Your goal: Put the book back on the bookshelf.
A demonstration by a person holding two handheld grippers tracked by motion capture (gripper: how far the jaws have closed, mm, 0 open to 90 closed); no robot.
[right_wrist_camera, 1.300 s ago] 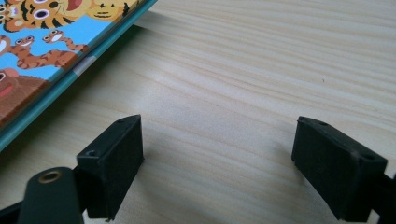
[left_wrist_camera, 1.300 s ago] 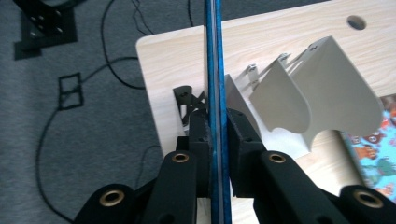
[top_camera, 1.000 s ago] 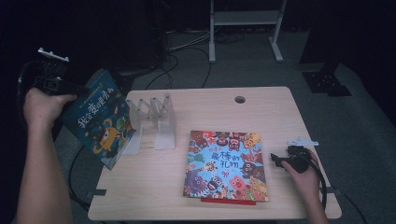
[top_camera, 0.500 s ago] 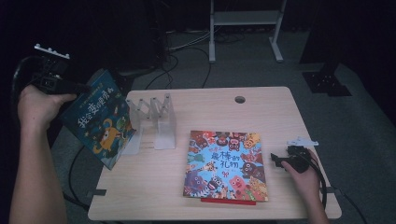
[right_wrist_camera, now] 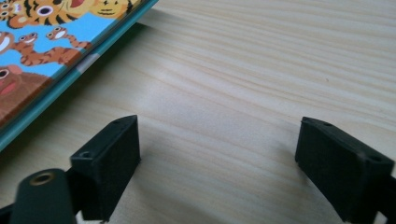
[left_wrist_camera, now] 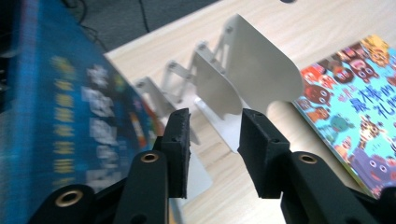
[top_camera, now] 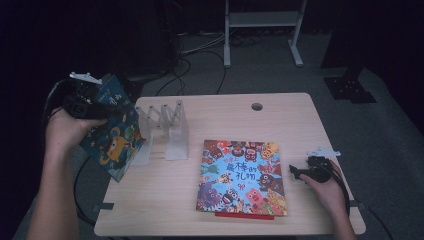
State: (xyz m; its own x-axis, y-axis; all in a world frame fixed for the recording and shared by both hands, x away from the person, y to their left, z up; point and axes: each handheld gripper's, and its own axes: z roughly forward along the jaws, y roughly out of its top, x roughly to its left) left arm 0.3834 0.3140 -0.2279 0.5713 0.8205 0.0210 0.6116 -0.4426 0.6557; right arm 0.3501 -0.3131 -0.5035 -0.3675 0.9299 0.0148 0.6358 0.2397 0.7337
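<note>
One blue picture book (top_camera: 112, 137), tilted, cartoon-covered.

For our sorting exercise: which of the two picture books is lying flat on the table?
The light-blue picture book beside the right hand-held gripper; the dark-blue one stands tilted against the rack.

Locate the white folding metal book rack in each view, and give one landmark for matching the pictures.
High view: the white folding metal book rack stands on the table's left part, beside the tilted blue picture book.
Left gripper view: upper centre, beyond the jaws, its big end plate nearest.
Right gripper view: not in it.
Shared landmark: the colourful animal picture book lying flat, at the right edge of the left gripper view and top left of the right gripper view.
</note>
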